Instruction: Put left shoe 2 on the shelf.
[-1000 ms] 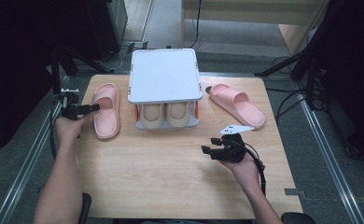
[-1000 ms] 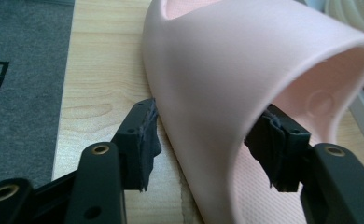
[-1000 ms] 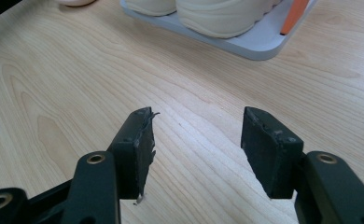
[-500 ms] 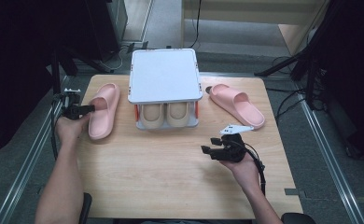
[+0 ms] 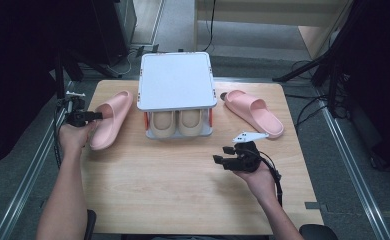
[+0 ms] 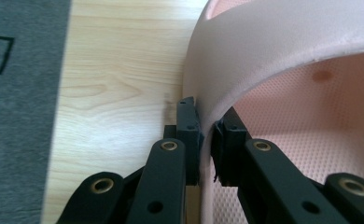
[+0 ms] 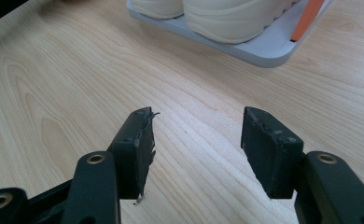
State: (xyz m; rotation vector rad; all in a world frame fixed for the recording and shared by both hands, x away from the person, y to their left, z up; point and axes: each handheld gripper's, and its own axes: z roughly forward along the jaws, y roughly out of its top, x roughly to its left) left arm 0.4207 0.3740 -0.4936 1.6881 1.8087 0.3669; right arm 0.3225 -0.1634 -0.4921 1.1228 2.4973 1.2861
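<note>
The left pink foam slipper (image 5: 109, 119) lies at the table's nine o'clock side, its toe pointing toward one o'clock and its heel close to the table's left edge. The left gripper (image 5: 92, 116) comes in from nine o'clock, and its jaws have just been closing on the slipper's curved strap wall; in the left gripper view the two black pads (image 6: 189, 135) pinch that pale pink wall (image 6: 283, 56), one outside, one inside over the dotted footbed. Bare wood shows to the slipper's left, then the grey floor past the edge.

At the slipper's three o'clock, just beside it, stands the white two-level shoe rack (image 5: 176, 81), with a pair of cream shoes (image 5: 178, 122) on its lower shelf under the flat top. Beyond the rack, at three o'clock, the second pink slipper (image 5: 253, 112) lies near the table's right edge.

The light wooden table (image 5: 183, 190) is bare across its whole six o'clock half. There the right gripper (image 5: 223, 155) hovers with its jaws spread apart, nothing between them, pointing toward the rack's front edge (image 7: 264, 51).
</note>
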